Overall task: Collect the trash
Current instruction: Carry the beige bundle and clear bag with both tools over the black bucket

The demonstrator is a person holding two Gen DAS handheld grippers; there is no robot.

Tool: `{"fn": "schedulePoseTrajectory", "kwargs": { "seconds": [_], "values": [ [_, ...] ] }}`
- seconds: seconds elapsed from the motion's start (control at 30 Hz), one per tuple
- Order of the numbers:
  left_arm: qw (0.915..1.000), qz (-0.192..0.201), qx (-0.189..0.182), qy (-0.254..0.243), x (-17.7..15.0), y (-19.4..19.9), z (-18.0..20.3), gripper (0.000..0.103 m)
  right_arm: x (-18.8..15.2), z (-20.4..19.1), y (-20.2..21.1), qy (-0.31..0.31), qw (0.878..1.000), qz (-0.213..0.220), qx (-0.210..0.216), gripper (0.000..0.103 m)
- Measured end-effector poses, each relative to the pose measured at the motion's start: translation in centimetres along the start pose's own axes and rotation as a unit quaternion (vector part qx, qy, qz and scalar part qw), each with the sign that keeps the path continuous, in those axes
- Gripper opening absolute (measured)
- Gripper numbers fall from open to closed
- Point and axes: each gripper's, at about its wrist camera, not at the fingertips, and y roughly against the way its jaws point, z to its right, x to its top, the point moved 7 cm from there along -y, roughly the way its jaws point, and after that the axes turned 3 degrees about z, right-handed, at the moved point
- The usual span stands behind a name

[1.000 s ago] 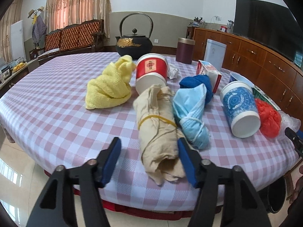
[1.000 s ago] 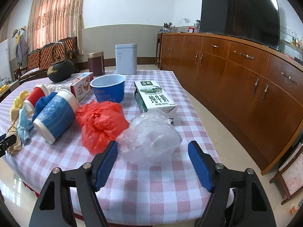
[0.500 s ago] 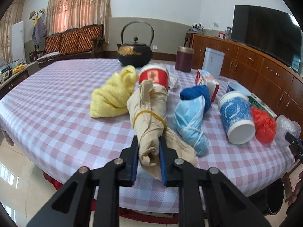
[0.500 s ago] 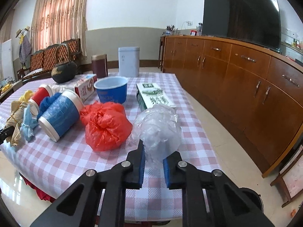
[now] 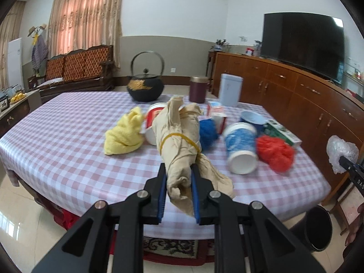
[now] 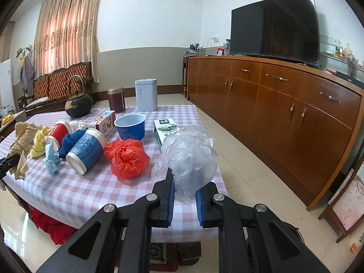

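Left wrist view shows the left gripper (image 5: pixel 178 187) clenched on the near end of a beige crumpled paper bundle bound with a yellow rubber band (image 5: pixel 179 143), raised over the near edge of the pink-checked counter (image 5: pixel 63 141), probably for carrying to the black bin (image 5: pixel 318 229) on the floor at right. Right gripper (image 6: pixel 184 199) grasps a clear crumpled plastic bag (image 6: pixel 190 159) off the counter's right edge, likely also for binning.

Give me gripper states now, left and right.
Left gripper: closed on the beige bundle.
Right gripper: closed on the clear plastic bag.

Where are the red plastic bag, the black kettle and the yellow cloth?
red plastic bag (image 6: pixel 128 160), right wrist view, crumpled middle.
black kettle (image 5: pixel 145 88), left wrist view, its belly.
yellow cloth (image 5: pixel 124 136), left wrist view, bunched middle.
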Motion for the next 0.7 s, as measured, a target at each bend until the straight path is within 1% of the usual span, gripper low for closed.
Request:
{"fn": "schedulePoseTrajectory", "kwargs": {
  "seconds": [0.17,0.37,0.57,0.63,0.7],
  "values": [
    [0.9994,0.001,-0.03,-0.017,-0.5,1.6,3.2,0.021,-0.7,2.0,2.4,-0.014,1.0,0.003,-0.013,0.017],
    [0.996,-0.002,-0.076,-0.047,-1.1,2.7,8.7,0.021,-2.1,6.4,5.1,-0.036,0.998,0.002,-0.046,0.017],
    [0.9881,-0.003,-0.133,-0.077,-1.8,3.3,15.1,0.021,-3.8,11.0,7.6,-0.051,0.995,-0.001,-0.081,0.017],
    [0.9852,-0.006,-0.149,-0.085,-2.2,3.5,16.7,0.021,-4.5,12.6,8.3,-0.057,0.994,-0.005,-0.093,0.017],
    [0.9806,-0.011,-0.169,-0.099,-2.9,3.6,18.9,0.021,-5.2,13.9,8.9,-0.062,0.993,-0.007,-0.102,0.017]
  ]
}}
